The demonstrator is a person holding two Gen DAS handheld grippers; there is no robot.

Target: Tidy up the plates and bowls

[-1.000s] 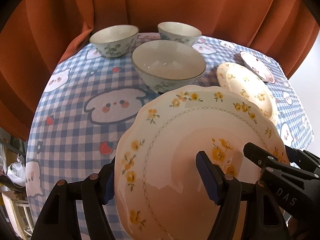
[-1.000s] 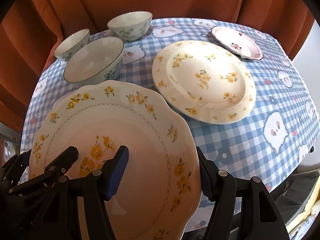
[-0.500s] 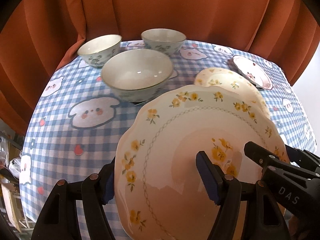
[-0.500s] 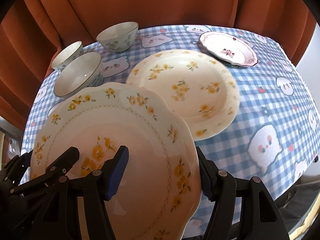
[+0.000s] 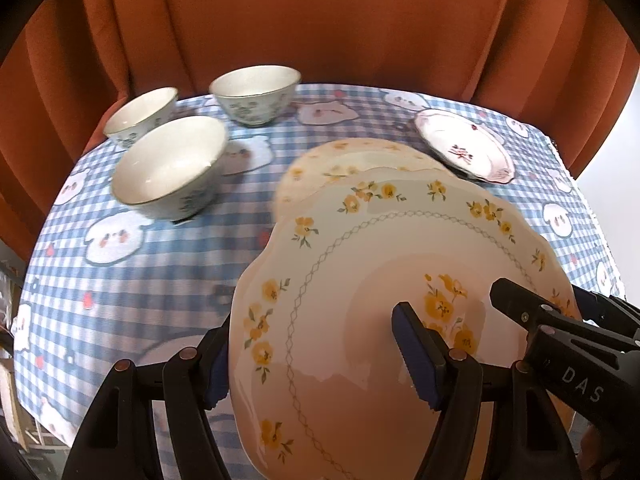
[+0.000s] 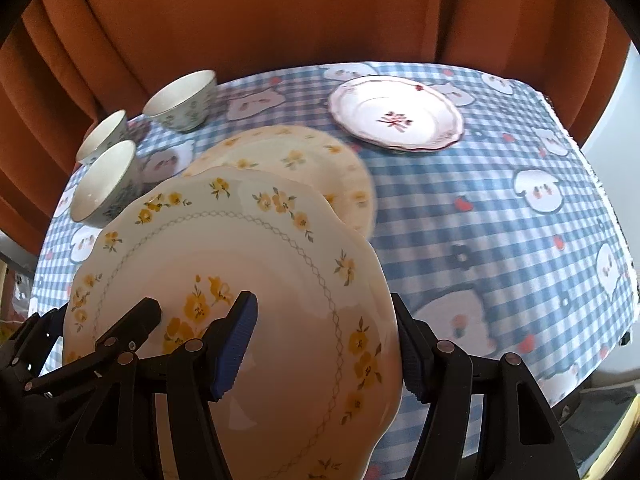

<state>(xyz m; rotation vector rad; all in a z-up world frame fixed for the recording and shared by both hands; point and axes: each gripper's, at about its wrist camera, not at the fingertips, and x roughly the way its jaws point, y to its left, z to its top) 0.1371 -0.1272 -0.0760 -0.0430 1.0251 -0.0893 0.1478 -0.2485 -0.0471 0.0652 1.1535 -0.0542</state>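
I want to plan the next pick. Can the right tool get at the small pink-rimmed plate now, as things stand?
Probably not yet. The right tool is shut on the scalloped yellow-flower plate, as is the left tool. The table path to the pink-rimmed plate looks open, but the tool must first set its load down.

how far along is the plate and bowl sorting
Nothing looks stacked yet. In hand: both the left hand-held gripper and right hand-held gripper clamp the scalloped yellow-flower plate, held over the cream plate. Left: the pink-rimmed plate and three bowls sit apart.
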